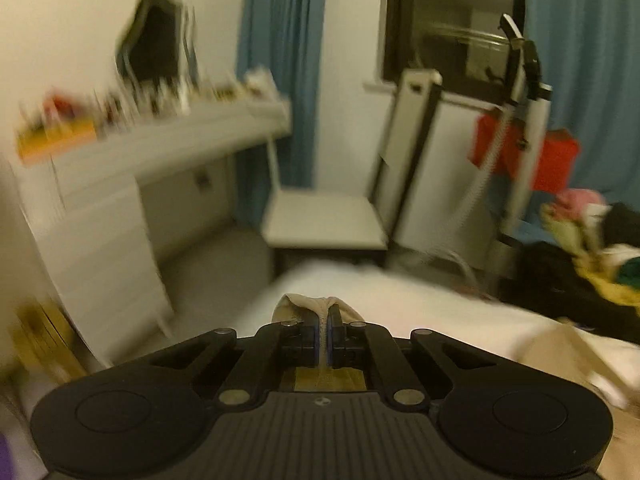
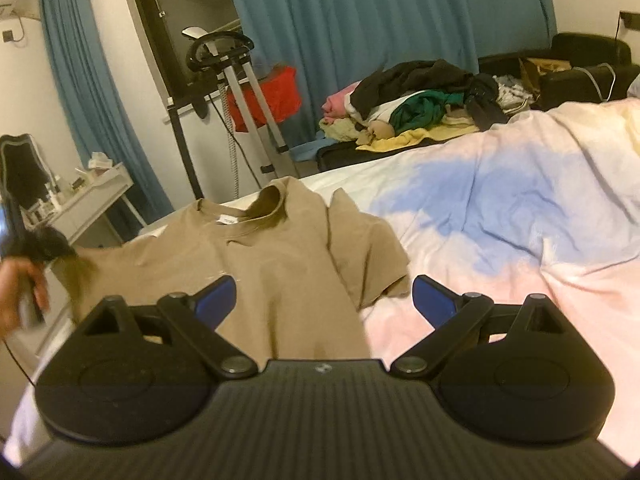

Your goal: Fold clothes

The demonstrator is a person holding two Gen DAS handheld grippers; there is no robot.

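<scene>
Here the left gripper (image 1: pixel 327 320) pinches the shirt (image 2: pixel 248 256) to lift a fold; the right gripper (image 2: pixel 323 300) hovers agape.

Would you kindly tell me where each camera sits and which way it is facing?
Left wrist: sits on the left claw, which is shut on a fold of the tan T-shirt; it faces a white chair and a dressing table.
Right wrist: sits on the open right claw, above the tan T-shirt on the bed, facing the clothes pile; a hand shows at left.
Shared: T-shirt, bed, blue curtains.
</scene>
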